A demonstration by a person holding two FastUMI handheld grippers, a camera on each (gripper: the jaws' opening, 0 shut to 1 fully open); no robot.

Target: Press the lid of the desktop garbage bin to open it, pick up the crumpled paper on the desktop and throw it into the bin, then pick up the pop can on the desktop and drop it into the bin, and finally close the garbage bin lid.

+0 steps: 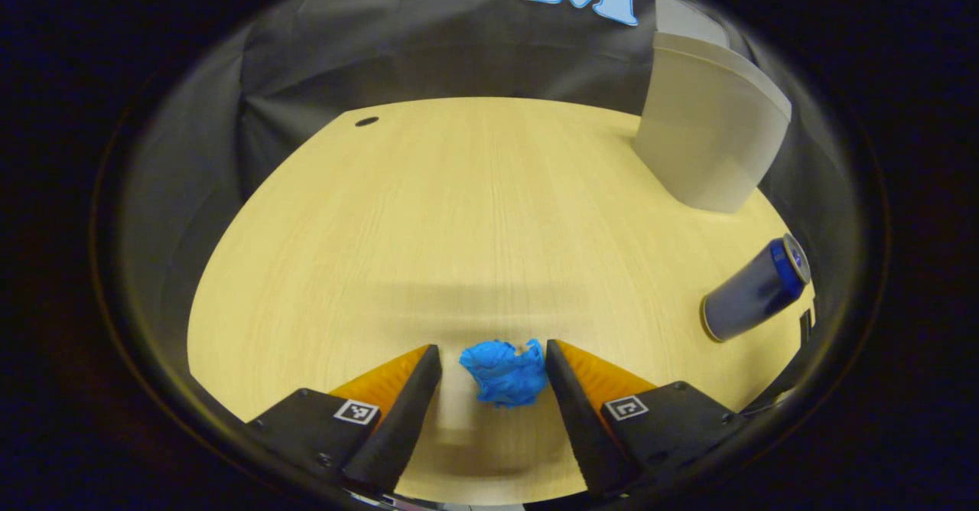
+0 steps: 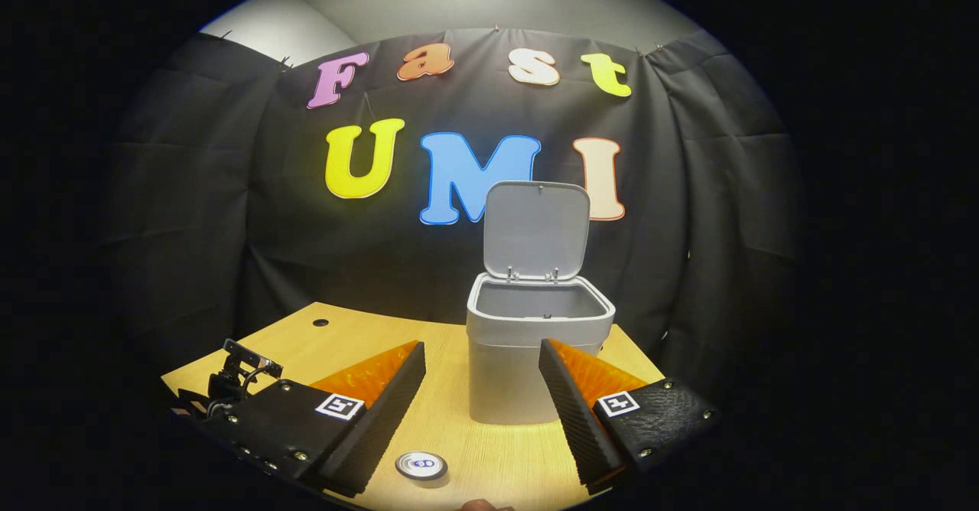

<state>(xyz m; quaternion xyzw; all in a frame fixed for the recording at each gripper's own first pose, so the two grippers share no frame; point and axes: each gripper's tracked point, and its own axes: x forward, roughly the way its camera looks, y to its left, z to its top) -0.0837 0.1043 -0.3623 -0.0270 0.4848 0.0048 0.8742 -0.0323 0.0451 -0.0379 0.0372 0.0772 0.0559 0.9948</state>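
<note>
— Where's your left gripper (image 1: 493,358) right now?

— Low over the wooden desk (image 1: 459,213), at its near edge. My fingers stand apart, one on each side of the crumpled paper (image 1: 505,373). It's a blue wad lying on the desk between them. The right finger (image 1: 566,381) looks to be touching the wad's edge, or just beside it. The left finger has a clear gap to the paper, so I'm not gripping it.

— And the bin?

— In the left gripper view the grey garbage bin (image 1: 707,140) stands at the far right of the desk, well apart from the paper. The pop can (image 1: 757,289) is a dark blue one, nearer than the bin on the right side. It looks tilted there, though the lens bends things at the edge, so I can't be sure how it stands.

— What about your other hand?

— My right gripper (image 2: 482,373) is held higher, facing the bin (image 2: 535,350) straight on. Its fingers are spread wide with nothing between them. The lid (image 2: 537,229) stands upright at the back of the bin, and the inside looks bare as far down as I can see. The can's top (image 2: 421,464) shows just below, on the desk between my fingers and nearer than the bin. At the lower left, part of the left gripper's body (image 2: 233,377) sits down by the desk's near left edge.
</note>
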